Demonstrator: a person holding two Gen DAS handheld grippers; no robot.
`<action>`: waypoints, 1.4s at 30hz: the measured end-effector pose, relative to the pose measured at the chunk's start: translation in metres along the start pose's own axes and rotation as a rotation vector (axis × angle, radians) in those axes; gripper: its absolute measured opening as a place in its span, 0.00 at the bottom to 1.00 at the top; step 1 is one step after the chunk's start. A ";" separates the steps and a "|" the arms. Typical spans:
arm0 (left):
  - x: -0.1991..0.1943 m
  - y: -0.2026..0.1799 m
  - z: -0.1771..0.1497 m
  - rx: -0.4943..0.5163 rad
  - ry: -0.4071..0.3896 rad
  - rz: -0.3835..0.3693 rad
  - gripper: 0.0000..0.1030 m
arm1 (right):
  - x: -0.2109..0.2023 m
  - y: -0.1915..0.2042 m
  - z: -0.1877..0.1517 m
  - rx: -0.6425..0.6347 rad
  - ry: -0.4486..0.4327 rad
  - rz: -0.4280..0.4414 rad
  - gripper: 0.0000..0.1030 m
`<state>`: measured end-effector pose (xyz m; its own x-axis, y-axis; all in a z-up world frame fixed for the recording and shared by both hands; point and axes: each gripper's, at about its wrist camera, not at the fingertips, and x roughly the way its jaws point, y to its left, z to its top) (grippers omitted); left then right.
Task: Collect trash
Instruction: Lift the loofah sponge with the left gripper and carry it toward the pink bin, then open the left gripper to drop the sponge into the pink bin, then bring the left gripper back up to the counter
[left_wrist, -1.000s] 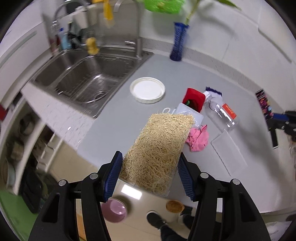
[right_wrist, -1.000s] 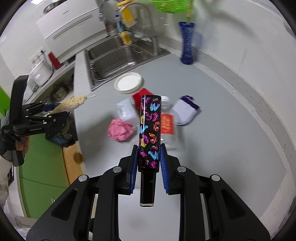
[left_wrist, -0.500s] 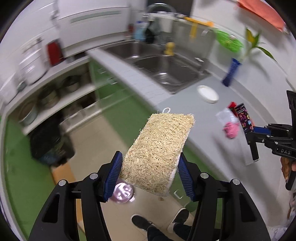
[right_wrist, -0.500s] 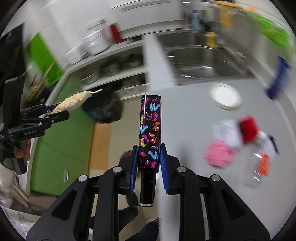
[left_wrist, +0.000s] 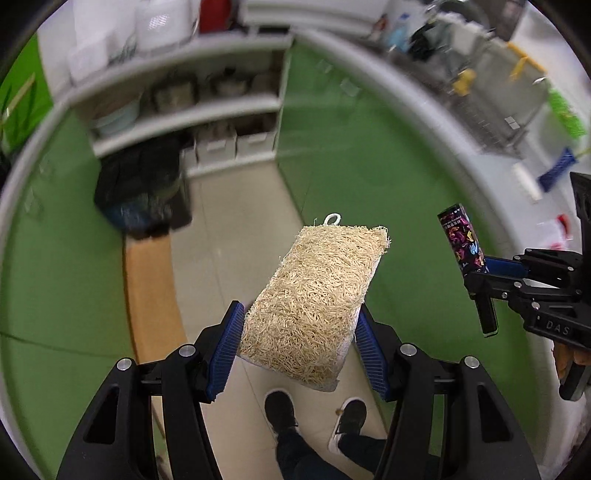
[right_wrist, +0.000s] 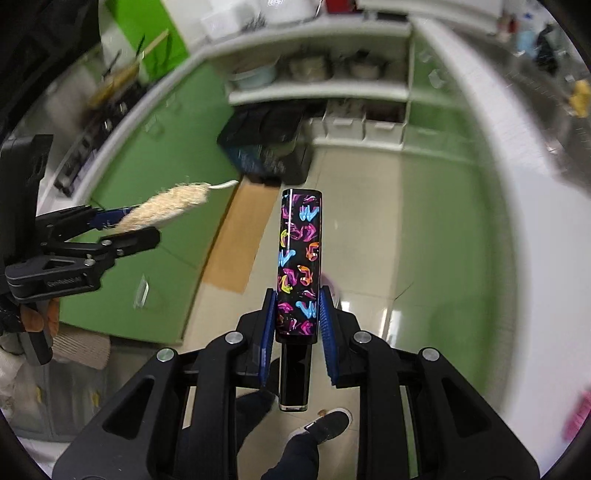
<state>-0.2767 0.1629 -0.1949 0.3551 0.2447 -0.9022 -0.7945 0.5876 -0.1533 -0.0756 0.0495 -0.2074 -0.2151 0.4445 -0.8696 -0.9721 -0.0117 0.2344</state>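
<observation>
Left tongs (left_wrist: 297, 349) pinch loofah sponge (left_wrist: 314, 301); right tongs (right_wrist: 297, 328) pinch patterned box (right_wrist: 299, 262)

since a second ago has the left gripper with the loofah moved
Yes. The left gripper carrying the loofah sponge swung left off the countertop; it is now above the floor.

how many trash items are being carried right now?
2. Loofah sponge gripped in the left gripper; black patterned tube gripped in the right gripper. More may remain on the counter, blurred.
</observation>
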 end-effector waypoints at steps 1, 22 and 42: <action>0.016 0.007 -0.005 -0.003 0.010 0.004 0.56 | 0.025 -0.001 -0.003 -0.003 0.019 0.003 0.22; 0.320 0.121 -0.083 -0.255 0.096 -0.061 0.95 | 0.344 -0.047 -0.048 -0.022 0.176 0.010 0.22; 0.273 0.178 -0.108 -0.317 0.006 -0.008 0.95 | 0.422 -0.004 -0.039 -0.082 0.204 0.016 0.92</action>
<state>-0.3749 0.2510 -0.5119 0.3598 0.2359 -0.9027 -0.9060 0.3195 -0.2776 -0.1657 0.2018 -0.5924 -0.2373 0.2538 -0.9377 -0.9709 -0.0939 0.2203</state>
